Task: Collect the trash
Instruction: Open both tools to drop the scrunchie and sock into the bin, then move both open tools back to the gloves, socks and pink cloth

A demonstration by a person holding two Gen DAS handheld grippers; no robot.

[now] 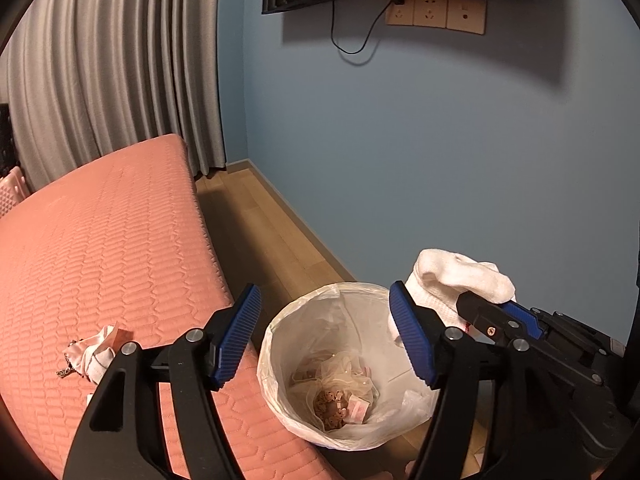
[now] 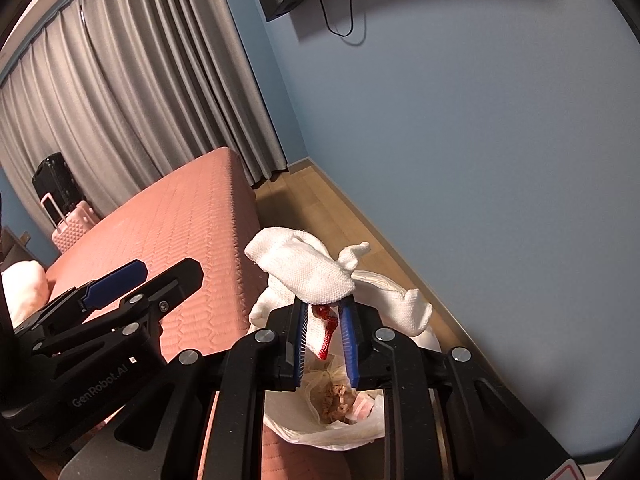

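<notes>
Directly below and ahead of the left tool stands a round white bin lined with a translucent plastic bag, on the wooden floor just beside the coral-pink quilted bed; the left tool's 2 blue ribbed fingers are spread wide with nothing between them. Inside the bin lie crumpled wrappers and brownish scraps. To the right of the left tool, the right tool holds a bundle of white knitted cloth with a red tassel above the bin's rim; its fingers are drawn narrow, pinching the cloth, while the red tassel hangs between them. To the left of the left tool, a small crumpled white and pink scrap of cloth rests on the bed. Far ahead of both tools hang grey pleated curtains beside a blue wall; a black cable dangles from beige wall sockets.
</notes>
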